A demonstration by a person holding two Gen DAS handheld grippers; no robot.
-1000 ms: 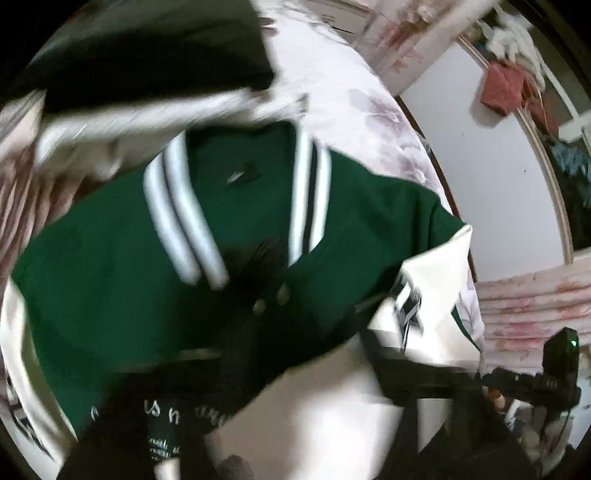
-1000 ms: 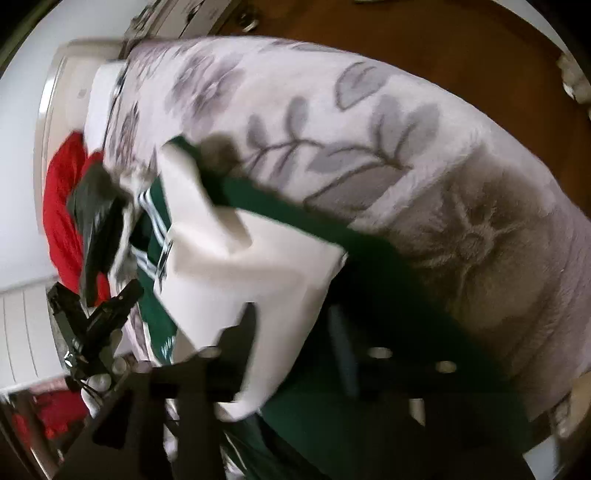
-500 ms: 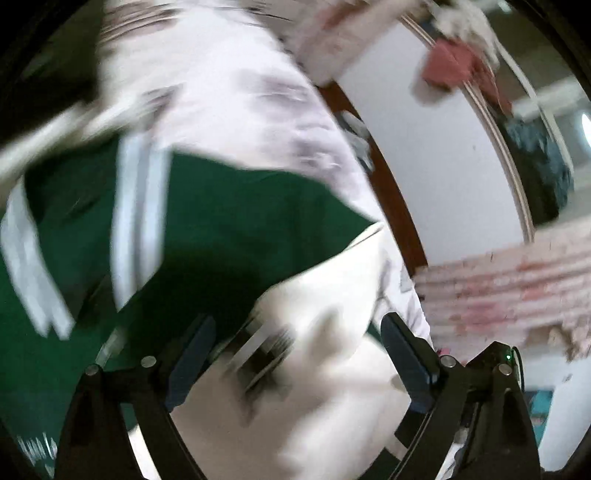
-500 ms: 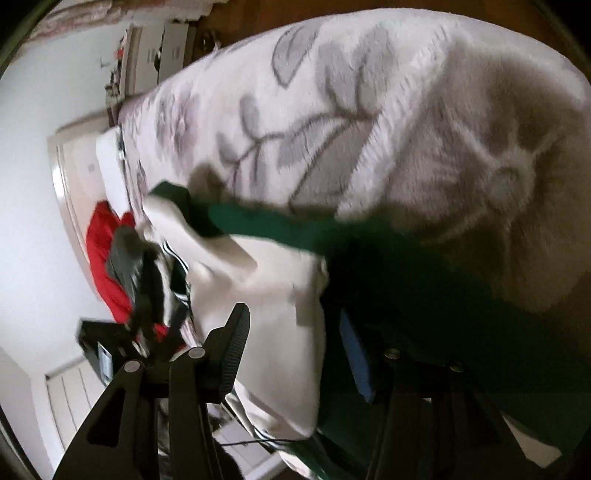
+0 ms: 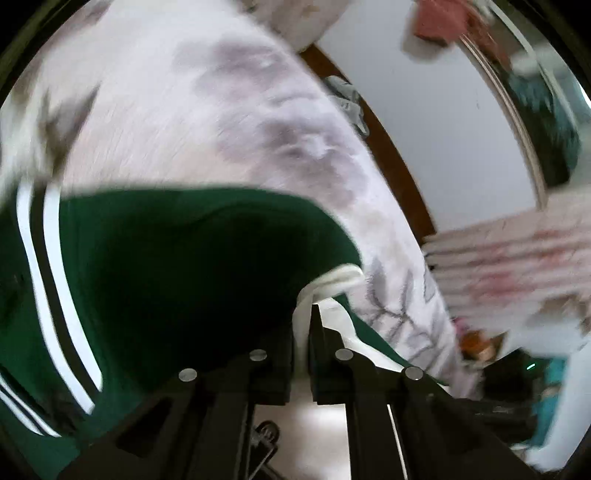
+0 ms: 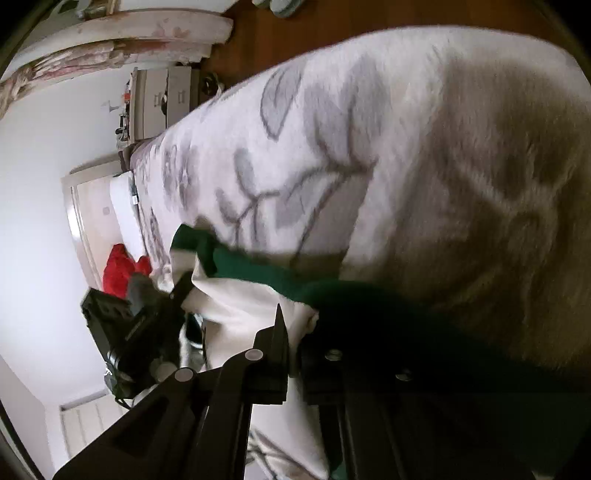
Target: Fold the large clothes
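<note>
A green varsity jacket [image 5: 166, 277] with cream sleeves and white-striped ribbing lies on a bed covered by a pale floral blanket [image 5: 221, 110]. In the left wrist view my left gripper [image 5: 303, 332] is shut on the cream sleeve [image 5: 332, 284] where it meets the green body. In the right wrist view my right gripper [image 6: 295, 332] is shut on the cream sleeve [image 6: 236, 299] beside a green edge [image 6: 280, 280]. The left gripper [image 6: 125, 332] also shows there as a black block at the sleeve's far end.
The floral blanket [image 6: 406, 147] fills most of the bed. A red garment [image 6: 118, 269] lies by the headboard. A brown wood floor [image 6: 369, 14] and a white drawer unit [image 6: 162, 96] stand beyond the bed. Folded pink-patterned bedding [image 5: 517, 266] sits at the right.
Both grippers stood open over the jacket and have now shut on the cream sleeve. The left one swept across the jacket toward the sleeve; the right one came down onto it.
</note>
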